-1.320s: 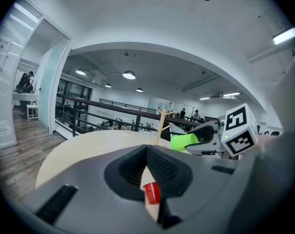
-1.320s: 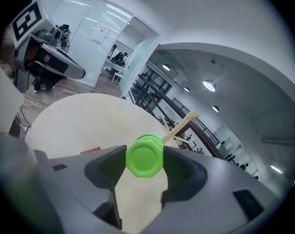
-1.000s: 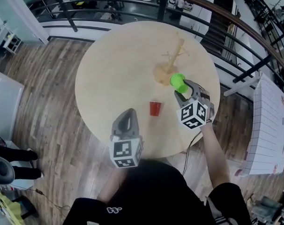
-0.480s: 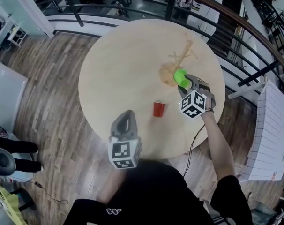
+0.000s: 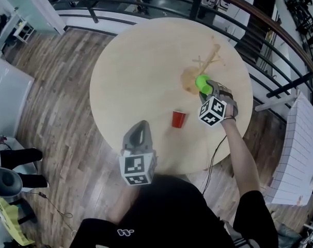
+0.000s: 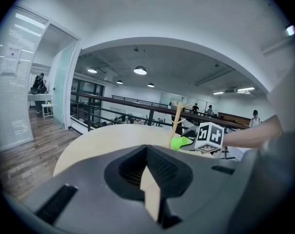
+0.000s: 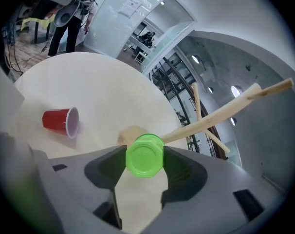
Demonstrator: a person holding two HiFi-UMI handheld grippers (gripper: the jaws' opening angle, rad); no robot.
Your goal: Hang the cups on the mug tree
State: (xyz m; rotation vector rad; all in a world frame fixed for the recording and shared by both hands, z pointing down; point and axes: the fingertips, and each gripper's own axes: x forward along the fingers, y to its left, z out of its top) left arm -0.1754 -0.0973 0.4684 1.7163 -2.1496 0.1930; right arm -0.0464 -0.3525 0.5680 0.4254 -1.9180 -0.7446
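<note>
Right gripper view: right gripper (image 7: pixel 143 156) clamps faceted green cup (image 7: pixel 144 152); left gripper (image 6: pixel 147 152) closed, empty

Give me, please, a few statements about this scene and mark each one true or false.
1. The right gripper holds a bright green plastic cup between its fingers. True.
2. A red plastic cup lies on its side on the round pale wooden table. True.
3. The branched wooden mug tree has no cup hanging on it. True.
4. The left gripper grips the red cup. False: its fingers are shut on nothing, and it is apart from that cup.
5. Two red cups lie on the table. False: there is only one.
</note>
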